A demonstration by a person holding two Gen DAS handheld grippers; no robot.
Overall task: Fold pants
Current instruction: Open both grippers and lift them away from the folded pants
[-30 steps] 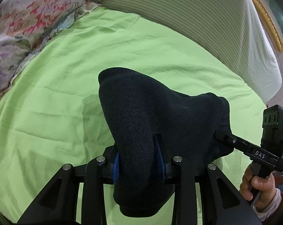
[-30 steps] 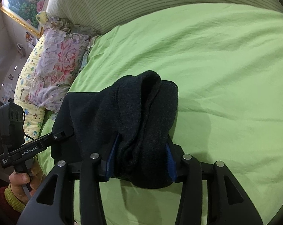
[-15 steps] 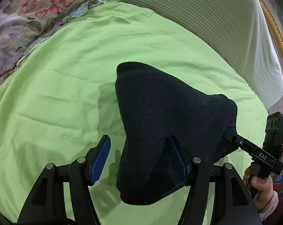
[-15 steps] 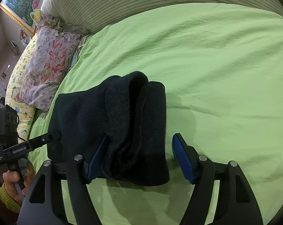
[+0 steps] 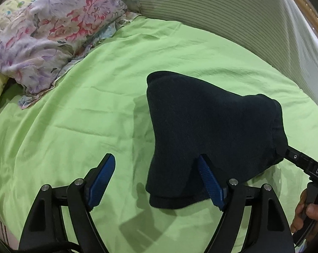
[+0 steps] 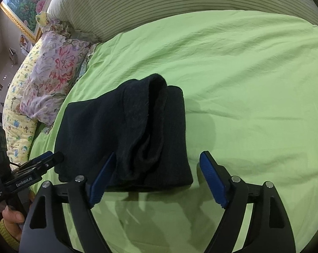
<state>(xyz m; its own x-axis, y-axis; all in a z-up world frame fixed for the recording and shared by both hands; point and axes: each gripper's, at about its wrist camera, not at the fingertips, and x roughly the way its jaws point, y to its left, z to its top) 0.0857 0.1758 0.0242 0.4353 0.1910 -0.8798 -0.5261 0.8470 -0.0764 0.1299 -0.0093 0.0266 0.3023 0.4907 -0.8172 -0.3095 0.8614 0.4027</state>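
Observation:
The dark navy pants (image 5: 211, 126) lie folded in a compact bundle on the green bed sheet (image 5: 85, 116). My left gripper (image 5: 156, 179) is open; its right finger (image 5: 209, 181) touches the bundle's near edge, its left finger is over bare sheet. In the right wrist view the folded pants (image 6: 133, 135) show stacked layers with a rolled fold on top. My right gripper (image 6: 156, 179) is open around the bundle's near end, the left finger (image 6: 102, 179) against the cloth. Each view shows the other gripper at the bundle's far side.
Floral pillows (image 5: 49, 33) lie at the left of the bed, also in the right wrist view (image 6: 51, 76). A striped headboard cushion (image 5: 232, 21) runs along the back. A gold-framed picture (image 6: 21, 8) hangs on the wall.
Both grippers opened and let go of the pants. The bundle dropped onto the sheet, and both grippers drew back a little.

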